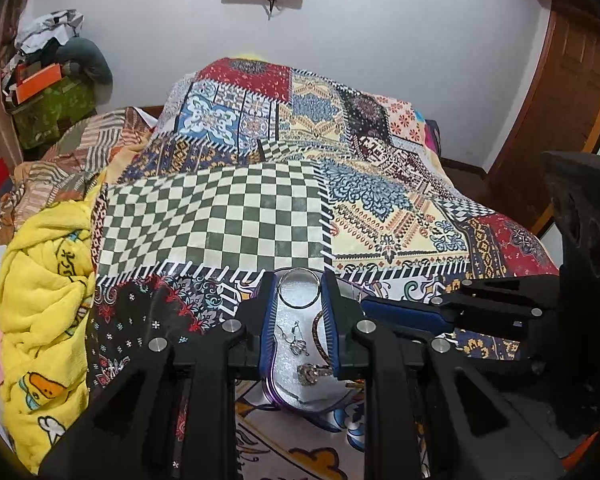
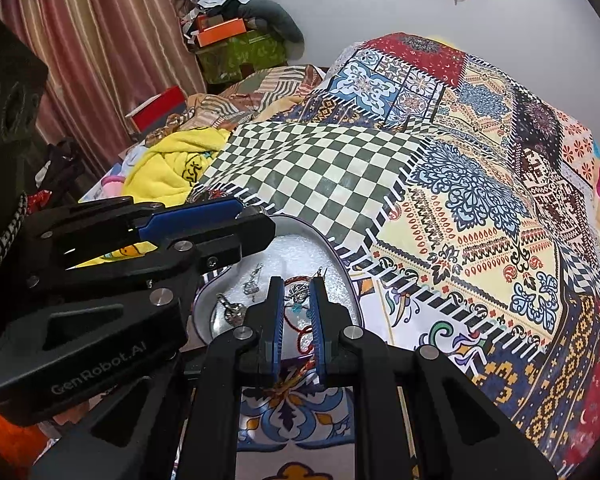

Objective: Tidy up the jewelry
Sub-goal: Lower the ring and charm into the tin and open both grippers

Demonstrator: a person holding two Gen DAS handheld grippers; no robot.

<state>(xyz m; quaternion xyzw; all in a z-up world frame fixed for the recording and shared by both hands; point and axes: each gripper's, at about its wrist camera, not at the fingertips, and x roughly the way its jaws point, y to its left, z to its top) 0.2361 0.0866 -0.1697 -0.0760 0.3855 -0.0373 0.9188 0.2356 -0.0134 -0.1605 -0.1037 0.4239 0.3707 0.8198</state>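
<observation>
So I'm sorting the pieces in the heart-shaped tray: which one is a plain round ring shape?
The silver bangle, at the tray's far end. It's a bare smooth hoop; the other pieces are small ornate dangly ones and a braided cord.

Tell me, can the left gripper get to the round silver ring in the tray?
Probably yes. The left gripper hangs right over the silver ring at the tray's far end with nothing between, though its nearly shut jaws would need to open first.

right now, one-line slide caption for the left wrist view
Left gripper poised over a heart-shaped tray of jewelry on a patchwork bedspread.
</observation>
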